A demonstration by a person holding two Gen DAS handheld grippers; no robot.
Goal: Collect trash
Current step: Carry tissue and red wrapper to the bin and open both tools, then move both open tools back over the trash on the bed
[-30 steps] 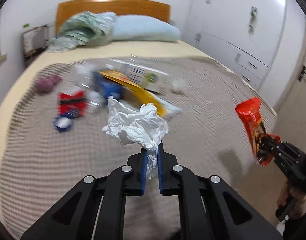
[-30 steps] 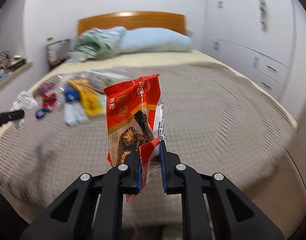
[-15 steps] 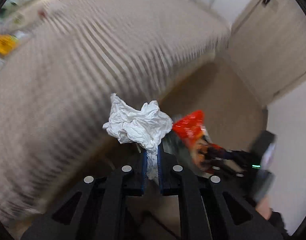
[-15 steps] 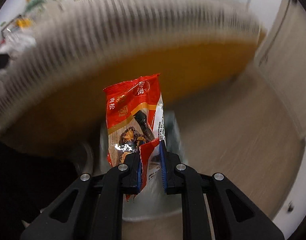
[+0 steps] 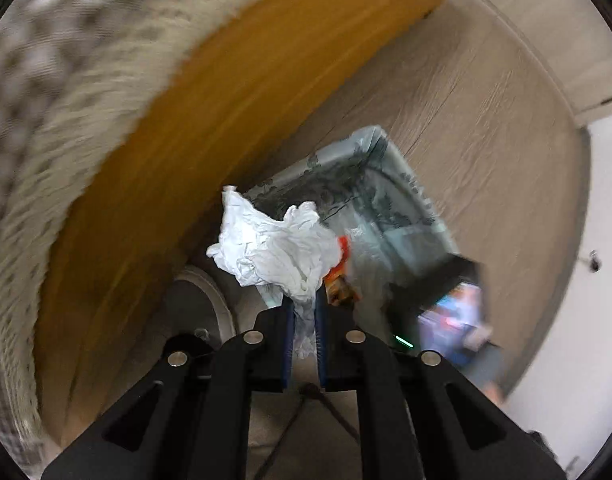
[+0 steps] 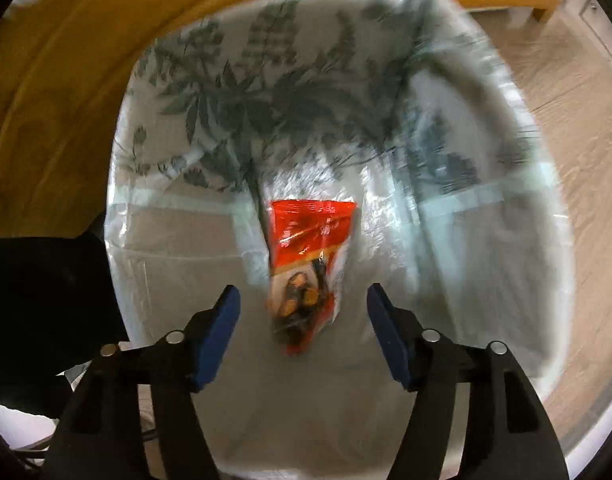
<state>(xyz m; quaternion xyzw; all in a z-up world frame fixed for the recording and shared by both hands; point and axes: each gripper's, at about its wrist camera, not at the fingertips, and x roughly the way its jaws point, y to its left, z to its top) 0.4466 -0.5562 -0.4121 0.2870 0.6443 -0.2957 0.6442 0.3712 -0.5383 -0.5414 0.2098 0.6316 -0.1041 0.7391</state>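
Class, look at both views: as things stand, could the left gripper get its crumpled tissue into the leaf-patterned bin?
Probably yes. The left gripper, shut on the crumpled tissue, hangs near the bin, whose lined mouth is open. The right gripper, jaws just opened, has let go of the red wrapper.

L claw (image 5: 304,316) clamped; R claw (image 6: 302,308) just opened, both pointing down.

White tissue (image 5: 278,248), red-orange wrapper (image 6: 310,248), leaf-patterned bin (image 6: 266,112), blue-padded grippers.
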